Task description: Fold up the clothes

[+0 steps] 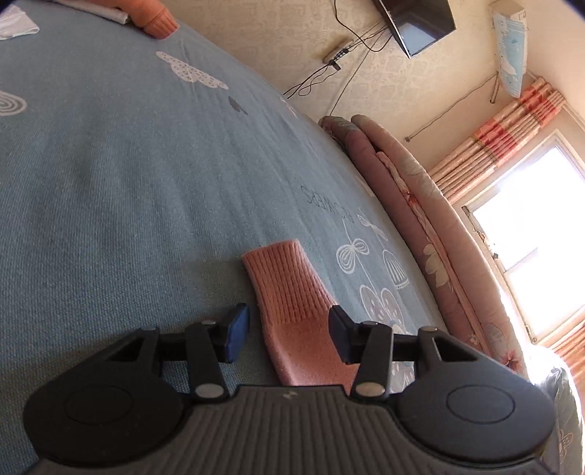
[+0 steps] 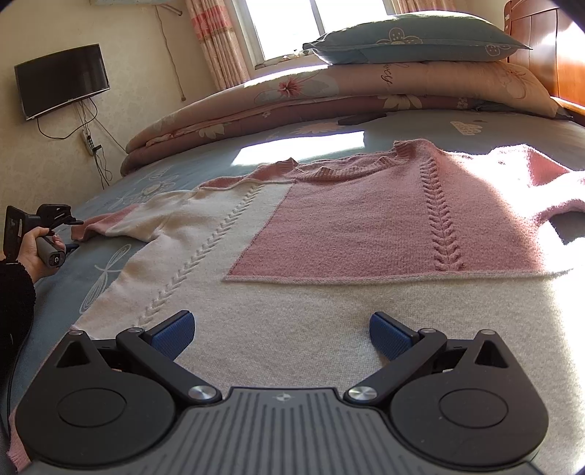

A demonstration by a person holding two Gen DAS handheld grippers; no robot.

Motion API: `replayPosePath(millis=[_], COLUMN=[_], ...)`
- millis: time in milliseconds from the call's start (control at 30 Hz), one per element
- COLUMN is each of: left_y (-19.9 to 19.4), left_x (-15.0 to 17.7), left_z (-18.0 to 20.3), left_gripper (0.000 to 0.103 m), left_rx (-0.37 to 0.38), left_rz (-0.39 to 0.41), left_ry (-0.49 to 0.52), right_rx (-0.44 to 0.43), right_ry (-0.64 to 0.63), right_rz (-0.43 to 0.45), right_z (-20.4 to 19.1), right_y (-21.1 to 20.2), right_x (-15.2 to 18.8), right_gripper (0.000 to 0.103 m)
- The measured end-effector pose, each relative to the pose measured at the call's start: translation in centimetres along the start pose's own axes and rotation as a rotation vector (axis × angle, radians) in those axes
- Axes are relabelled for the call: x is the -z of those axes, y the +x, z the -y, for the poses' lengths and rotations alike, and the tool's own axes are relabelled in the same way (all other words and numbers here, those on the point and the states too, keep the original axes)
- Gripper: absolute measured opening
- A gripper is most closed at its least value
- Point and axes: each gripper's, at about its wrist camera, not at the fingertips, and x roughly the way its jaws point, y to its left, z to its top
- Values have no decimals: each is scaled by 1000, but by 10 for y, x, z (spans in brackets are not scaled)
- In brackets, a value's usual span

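A pink and cream knit sweater point(image 2: 329, 234) lies spread flat on the blue bedsheet point(image 2: 438, 128). Its left sleeve ends in a pink ribbed cuff point(image 1: 289, 288). My left gripper point(image 1: 289, 332) is open, with its blue pads either side of that cuff, low over the sheet. In the right wrist view the left gripper point(image 2: 69, 234) sits at the sleeve's end, held by a hand. My right gripper point(image 2: 279, 334) is open wide and empty, just above the sweater's cream lower part near the hem.
A folded floral quilt point(image 2: 329, 95) with a blue pillow point(image 2: 413, 40) on it lies along the bed's far side. Another orange-pink garment point(image 1: 153, 18) and white cloth point(image 1: 18, 25) lie at the bed's far end. A TV point(image 2: 62, 80) hangs on the wall.
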Motion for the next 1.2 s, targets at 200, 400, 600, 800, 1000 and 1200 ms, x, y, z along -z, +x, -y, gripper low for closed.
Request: replayPosePath(millis=[200, 400, 600, 800, 1000, 1200], left_y=[-18, -53, -46, -30, 1, 11], left_x=[-9, -20, -35, -34, -13, -16], left_z=[16, 22, -10, 15, 25, 26], left_gripper=[4, 12, 24, 37, 36, 36], left_rx=[-43, -51, -234, -39, 12, -64], left_rz=[19, 100, 32, -2, -137, -28], left_ry=[80, 122, 17, 64, 77, 130], right_rx=[-1, 0, -1, 1, 4, 0], right_ry=[-8, -10, -11, -14, -20, -18], right_rz=[-4, -6, -9, -8, -7, -5], right_z=[-1, -1, -1, -2, -2, -1], right_y=[0, 0, -1, -1, 0, 0], right_x=[0, 0, 0, 0, 0, 1], right_gripper=[103, 103, 103, 103, 103, 103])
